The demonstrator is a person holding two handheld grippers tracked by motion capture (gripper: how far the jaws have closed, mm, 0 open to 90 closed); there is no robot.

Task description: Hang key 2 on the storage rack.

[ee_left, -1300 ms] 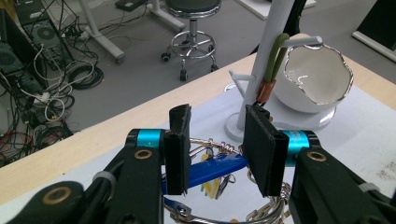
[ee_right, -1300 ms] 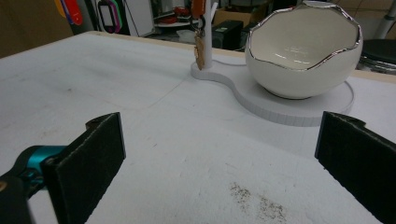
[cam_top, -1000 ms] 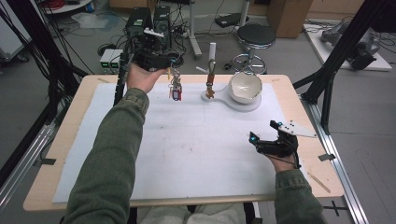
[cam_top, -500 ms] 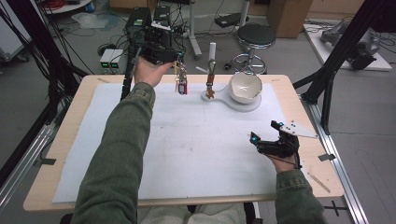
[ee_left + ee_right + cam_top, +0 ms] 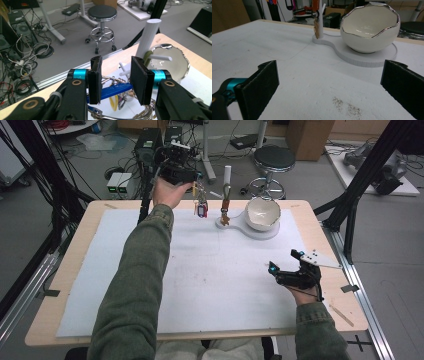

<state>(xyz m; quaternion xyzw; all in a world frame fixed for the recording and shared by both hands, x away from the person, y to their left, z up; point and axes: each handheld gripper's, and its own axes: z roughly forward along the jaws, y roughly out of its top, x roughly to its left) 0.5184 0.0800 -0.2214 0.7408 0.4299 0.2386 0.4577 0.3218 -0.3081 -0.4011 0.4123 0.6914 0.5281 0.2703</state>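
The left gripper [image 5: 192, 182] is raised over the far edge of the table [image 5: 320, 227]. Its jaws are closed on a bunch of keys [image 5: 201, 205], which hangs straight down beneath it. In the left gripper view the pads clamp a blue tag [image 5: 113, 90] crosswise, with metal rings [image 5: 140, 115] and a yellow piece below.

Key relation: the white post [image 5: 227, 177] of the stand [image 5: 260, 232] rises just to the right of the hanging keys in the high view, near but apart from them. In the left gripper view, short white pegs [image 5: 161, 58] stick out sideways from the post, just beyond the jaws. The long axis of the keys is vertical, and the pegs are level. The judged next step is to carry a ring across onto a free peg. One brown and orange item [image 5: 225, 210] already hangs from the post.

The left gripper is by far the nearer to the post. The right gripper [image 5: 287, 270] rests low near the right edge of the table, well apart from the stand. Its jaws stand wide and hold nothing. A white egg-shaped bowl [image 5: 369, 27] with a silver rim sits on the round end of the stand.

No brand, label or writing is readable on the keys, the stand or the bowl.
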